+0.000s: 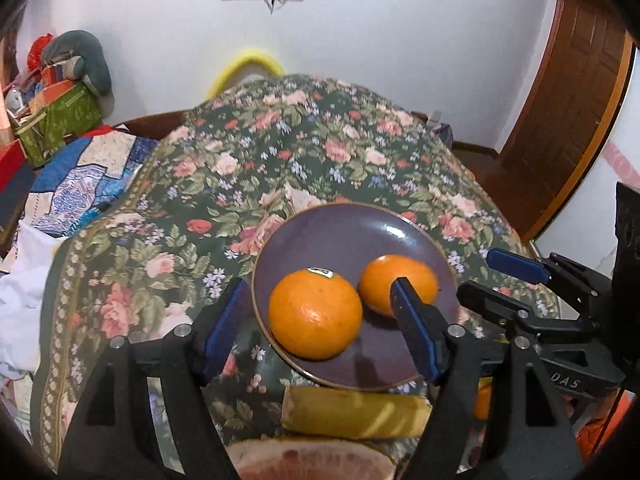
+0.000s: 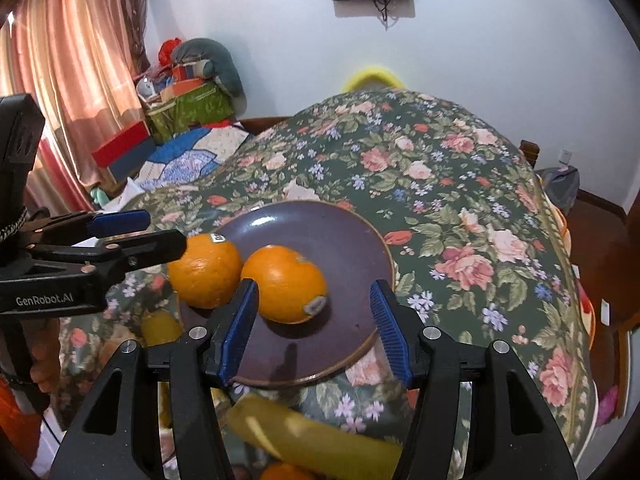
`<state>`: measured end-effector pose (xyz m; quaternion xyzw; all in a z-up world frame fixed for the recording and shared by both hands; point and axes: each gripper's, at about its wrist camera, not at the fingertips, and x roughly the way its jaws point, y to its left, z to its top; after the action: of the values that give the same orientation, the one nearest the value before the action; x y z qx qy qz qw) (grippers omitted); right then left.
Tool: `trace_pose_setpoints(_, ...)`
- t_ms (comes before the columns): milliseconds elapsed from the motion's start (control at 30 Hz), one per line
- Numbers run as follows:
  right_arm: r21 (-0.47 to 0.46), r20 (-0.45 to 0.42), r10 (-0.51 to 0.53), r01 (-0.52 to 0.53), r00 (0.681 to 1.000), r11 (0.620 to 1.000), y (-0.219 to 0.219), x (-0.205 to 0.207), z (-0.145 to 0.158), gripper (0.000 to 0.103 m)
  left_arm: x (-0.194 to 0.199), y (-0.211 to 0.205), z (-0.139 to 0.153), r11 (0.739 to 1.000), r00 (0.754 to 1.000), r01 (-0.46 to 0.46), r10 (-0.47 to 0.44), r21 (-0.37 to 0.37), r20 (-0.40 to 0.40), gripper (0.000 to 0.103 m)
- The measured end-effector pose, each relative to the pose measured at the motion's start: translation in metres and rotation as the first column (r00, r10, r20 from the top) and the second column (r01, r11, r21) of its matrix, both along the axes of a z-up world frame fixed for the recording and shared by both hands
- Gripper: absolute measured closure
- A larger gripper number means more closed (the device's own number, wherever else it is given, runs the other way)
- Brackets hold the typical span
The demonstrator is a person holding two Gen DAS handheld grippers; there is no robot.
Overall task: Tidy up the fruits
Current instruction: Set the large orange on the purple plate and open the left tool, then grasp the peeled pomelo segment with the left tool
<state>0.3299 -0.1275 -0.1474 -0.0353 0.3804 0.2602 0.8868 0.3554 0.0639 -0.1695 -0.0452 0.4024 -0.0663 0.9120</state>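
Plate: I've got a dark purple plate (image 1: 352, 232) sitting on the floral tablecloth (image 1: 248, 152), both oranges on it.

Stickered orange: the orange with the sticker (image 1: 315, 314) is on the near-left part of the plate, looks like it's touching or just about touching the other one.

Second orange: the other orange (image 2: 286, 284) lies on its side, stem end facing my right cam.

Left gripper: left gripper (image 1: 320, 326) jaws spread wide around the stickered orange, pads clear of it, gripping nothing.

Right gripper: right gripper (image 2: 314, 332) also spread wide, hovering over the near part of the plate. Left pad is just beside the second orange, can't tell if it's touching.

Banana: banana (image 1: 356, 416) on the cloth just in front of the plate's near edge.

Grapefruit: a cut grapefruit half (image 1: 312, 462) at the very bottom of my left cam, nearer than the banana.

Extra: another orange fruit (image 2: 284, 472) peeks in at the bottom of the right cam, mostly cut off.
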Motion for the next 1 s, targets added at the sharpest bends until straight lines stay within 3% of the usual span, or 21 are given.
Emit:
trace_pose_setpoints(333,0.034,0.06,-0.031,0.029,0.998,0.999,-0.015,-0.046,0.042,0.049,-0.062,-0.002,0.039,1.0,0.998,-0.009,0.008,0.013,0.056,0.03)
trace_pose_setpoints(567,0.045,0.086,-0.033,0.03,0.996,0.999,-0.019,-0.082,0.06,0.047,-0.105,-0.006,0.051,1.0,0.998,-0.003,0.002,0.018,0.062,0.03)
trace_pose_setpoints(1000,0.015,0.061,-0.056,0.055,0.997,0.998,-0.028,-0.116,0.047,0.041,-0.152,-0.018,0.022,1.0,1.0,0.024,-0.024,0.01,-0.009,0.033)
